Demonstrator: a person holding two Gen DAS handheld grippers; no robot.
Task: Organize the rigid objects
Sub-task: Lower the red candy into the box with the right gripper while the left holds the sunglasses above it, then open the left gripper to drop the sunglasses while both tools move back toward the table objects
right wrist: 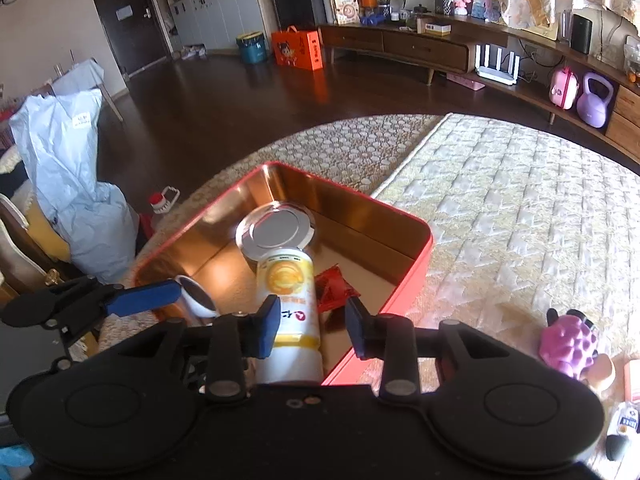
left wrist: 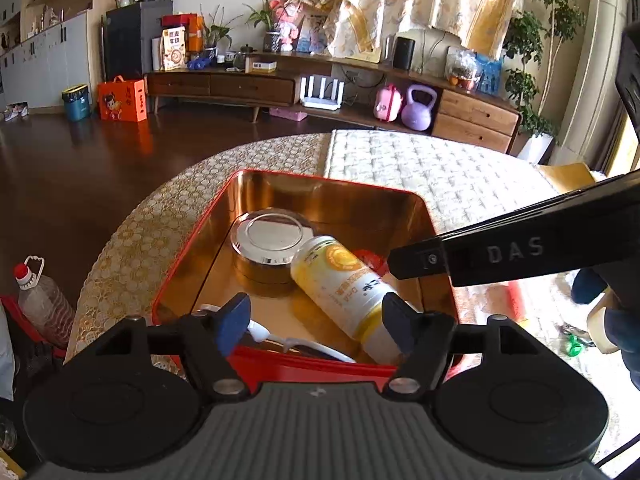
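Note:
A red tin box with a gold inside stands on the quilted table. In it lie a round silver-lidded tin, a yellow-and-white bottle on its side, a red piece and a white cup. My left gripper is open over the box's near edge, its jaws apart around the bottle's lower end without touching it. My right gripper is open above the bottle. Its arm crosses the left wrist view.
A purple grape-shaped toy and a small bottle lie on the table at the right. A plastic jug with a red cap stands on the floor at the left. A chair with a blue bag stands left of the table.

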